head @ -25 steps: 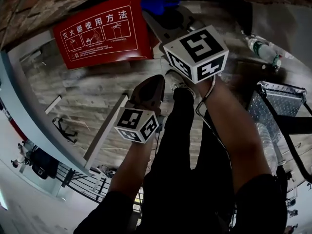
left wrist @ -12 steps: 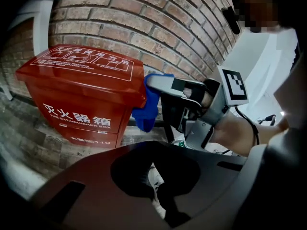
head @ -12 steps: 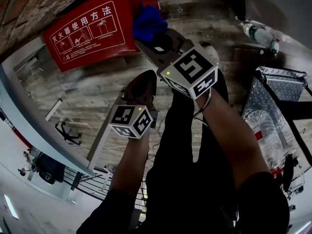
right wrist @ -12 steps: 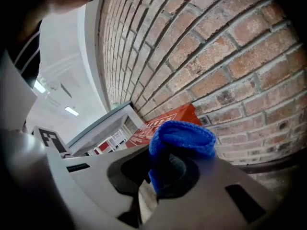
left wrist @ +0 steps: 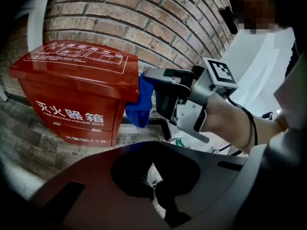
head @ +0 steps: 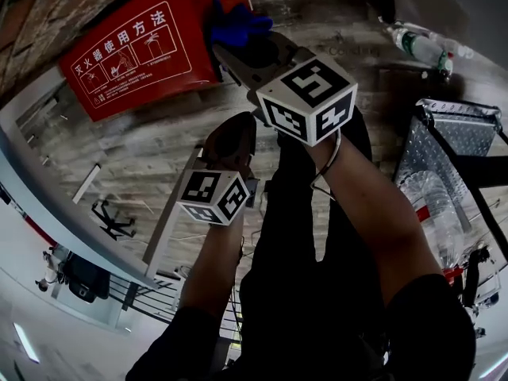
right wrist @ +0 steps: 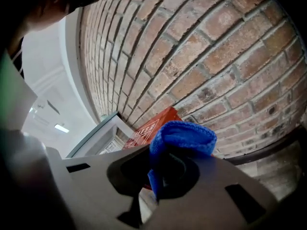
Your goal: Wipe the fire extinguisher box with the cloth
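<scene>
The fire extinguisher box (head: 135,50), red with white print on its lid, stands on the plank floor (head: 143,141) against the brick wall (left wrist: 144,28). The right gripper (head: 234,50) has its jaws clamped on the blue cloth (head: 234,22). The bunched cloth sits at one end edge of the box lid and hangs down beside the box's side panel. The left gripper (head: 234,137) is held in front of the box, apart from it, with its jaws together and nothing between them. A plastic bottle (head: 421,50) lies on the floor well apart from the box
</scene>
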`<state>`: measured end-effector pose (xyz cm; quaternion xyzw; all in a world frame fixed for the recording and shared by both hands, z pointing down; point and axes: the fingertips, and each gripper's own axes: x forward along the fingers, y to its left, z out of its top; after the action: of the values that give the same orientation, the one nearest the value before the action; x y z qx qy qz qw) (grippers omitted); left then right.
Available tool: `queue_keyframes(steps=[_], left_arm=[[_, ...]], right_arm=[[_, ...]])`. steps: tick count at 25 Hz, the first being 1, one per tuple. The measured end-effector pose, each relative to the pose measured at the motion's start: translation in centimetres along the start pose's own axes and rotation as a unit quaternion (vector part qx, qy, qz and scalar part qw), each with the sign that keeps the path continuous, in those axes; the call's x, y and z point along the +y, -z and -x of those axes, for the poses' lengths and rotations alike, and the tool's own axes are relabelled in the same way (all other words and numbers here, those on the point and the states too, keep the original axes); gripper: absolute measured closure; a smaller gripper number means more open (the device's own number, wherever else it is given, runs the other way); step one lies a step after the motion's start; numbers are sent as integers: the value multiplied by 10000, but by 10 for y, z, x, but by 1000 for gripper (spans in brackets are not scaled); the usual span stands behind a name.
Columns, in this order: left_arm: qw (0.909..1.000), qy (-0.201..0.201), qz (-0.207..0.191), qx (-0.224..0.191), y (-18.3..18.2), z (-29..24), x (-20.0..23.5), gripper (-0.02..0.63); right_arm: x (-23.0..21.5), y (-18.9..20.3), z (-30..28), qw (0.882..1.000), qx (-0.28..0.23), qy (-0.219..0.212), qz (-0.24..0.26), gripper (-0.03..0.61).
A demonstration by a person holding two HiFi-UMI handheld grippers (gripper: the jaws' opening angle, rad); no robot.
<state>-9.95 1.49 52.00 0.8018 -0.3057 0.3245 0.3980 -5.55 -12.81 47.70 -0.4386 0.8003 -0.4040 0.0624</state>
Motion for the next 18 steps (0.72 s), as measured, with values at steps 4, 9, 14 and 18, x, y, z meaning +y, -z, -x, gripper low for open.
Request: queue_keyframes(steps=[4, 9, 14, 18], left_arm=[[10000, 47, -36, 41, -2, -5, -2, 618], [9998, 50, -86, 168, 0, -8, 4, 618], [9996, 115, -141, 236, 1, -12, 5, 618], [9996, 103, -61, 244, 2, -12, 9, 618]], right_arm=[[-22, -26, -20, 9999, -150, 26, -13, 537], [-55, -57, -47, 9993, -300, 238, -9, 537], [-74, -57, -73, 9993, 67, 352, 92, 537], [-74, -36, -75, 9996, 126, 217, -96, 537]])
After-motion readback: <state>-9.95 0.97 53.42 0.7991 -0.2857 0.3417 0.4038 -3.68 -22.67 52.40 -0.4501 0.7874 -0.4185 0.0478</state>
